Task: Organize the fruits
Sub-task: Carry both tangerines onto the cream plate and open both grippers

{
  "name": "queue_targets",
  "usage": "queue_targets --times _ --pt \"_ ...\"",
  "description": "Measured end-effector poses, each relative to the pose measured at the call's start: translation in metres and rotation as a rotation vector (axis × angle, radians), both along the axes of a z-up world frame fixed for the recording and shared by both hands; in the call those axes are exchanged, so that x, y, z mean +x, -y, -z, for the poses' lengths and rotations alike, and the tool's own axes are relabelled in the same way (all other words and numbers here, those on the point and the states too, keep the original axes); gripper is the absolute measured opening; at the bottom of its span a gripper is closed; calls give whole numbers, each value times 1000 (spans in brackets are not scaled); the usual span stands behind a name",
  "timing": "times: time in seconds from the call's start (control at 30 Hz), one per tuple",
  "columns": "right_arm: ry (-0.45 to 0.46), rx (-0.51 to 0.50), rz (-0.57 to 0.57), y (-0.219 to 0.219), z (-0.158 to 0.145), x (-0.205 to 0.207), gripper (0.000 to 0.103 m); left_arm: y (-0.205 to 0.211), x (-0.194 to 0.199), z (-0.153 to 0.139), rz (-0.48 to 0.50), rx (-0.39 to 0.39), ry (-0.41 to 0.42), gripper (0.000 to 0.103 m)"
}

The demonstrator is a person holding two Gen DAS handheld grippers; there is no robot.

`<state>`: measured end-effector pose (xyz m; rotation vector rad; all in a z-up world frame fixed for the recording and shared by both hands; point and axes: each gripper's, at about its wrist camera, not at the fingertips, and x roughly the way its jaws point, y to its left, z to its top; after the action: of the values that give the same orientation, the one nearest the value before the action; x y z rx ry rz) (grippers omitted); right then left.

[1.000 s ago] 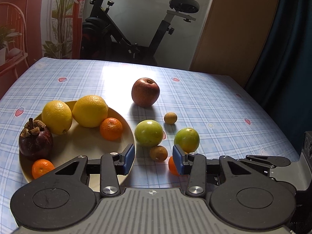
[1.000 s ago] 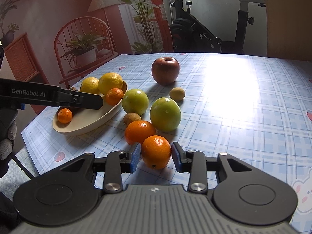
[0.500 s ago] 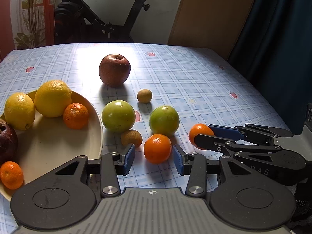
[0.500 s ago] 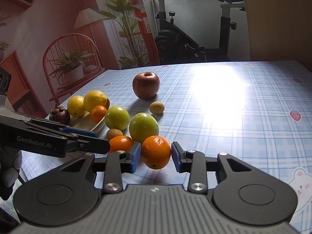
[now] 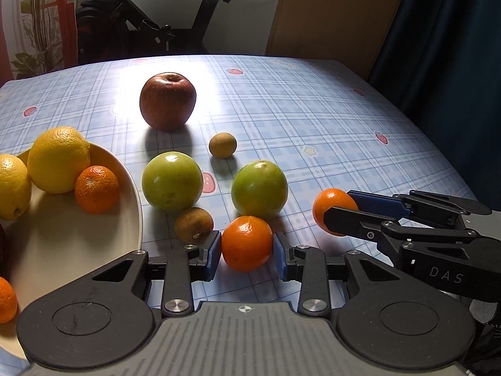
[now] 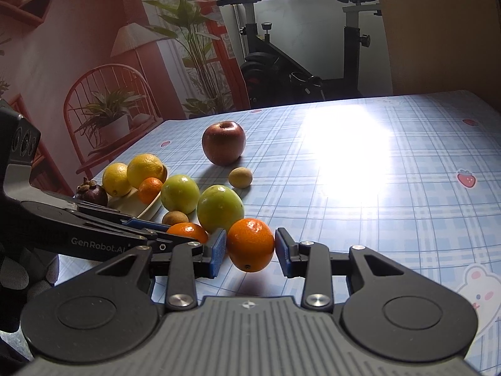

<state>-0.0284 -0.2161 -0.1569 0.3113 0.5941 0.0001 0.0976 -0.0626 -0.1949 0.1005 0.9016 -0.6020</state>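
Left tool (image 5: 247,250): blue pads flanking a mandarin (image 5: 246,243) resting on the counter (image 5: 313,119); pads right at its sides, firm contact not clear.
Right tool (image 6: 250,247): pinched on a second mandarin (image 6: 250,243), held just above the counter, shadow underneath; seen from the left view at (image 5: 341,210), with that fruit at (image 5: 332,206).
Just beyond left tool: small brown fruit (image 5: 194,224), beside the plate rim (image 5: 137,219).
Middle ground: two green apples, left one (image 5: 172,181) and right one (image 5: 260,188), apart from each other, both on the counter.
Further back: another small brown fruit (image 5: 222,145), alone between the green apples and the red apple (image 5: 168,101).
Plate contents: small mandarin (image 5: 96,189) touching a large lemon (image 5: 59,159); second lemon (image 5: 12,186) at the left edge; another mandarin (image 5: 6,302) near the front rim; mangosteen (image 6: 91,191) visible from the right view.
Counter cover: blue plaid cloth with strawberry prints.
Far background: exercise bike (image 6: 297,62) and a red chair (image 6: 106,106) holding a potted plant.
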Motion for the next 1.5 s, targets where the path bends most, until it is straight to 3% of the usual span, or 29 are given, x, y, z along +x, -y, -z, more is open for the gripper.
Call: queue_targets --times 0.17,0.4,0.77,0.93,1.17,1.5 --pt "5 -5 -1 -1 -3 -1 37 -10 1 -6 -11 -32 -19 37" --pt "13 -7 1 -1 -8 0 37 -46 5 -39 -103 -100 44 37" --pt "44 -72 -116 -27 -34 27 37 -122 34 -80 -238 -77 97 37" --pt "28 -123 -268 -63 -35 68 37 -131 53 -72 -237 -63 40 37" --pt "-2 -274 -469 -119 -25 107 37 -135 64 -51 -236 -76 -42 37" --pt "-84 -296 -548 -140 1 137 37 -130 78 -35 -215 -73 -97 37"
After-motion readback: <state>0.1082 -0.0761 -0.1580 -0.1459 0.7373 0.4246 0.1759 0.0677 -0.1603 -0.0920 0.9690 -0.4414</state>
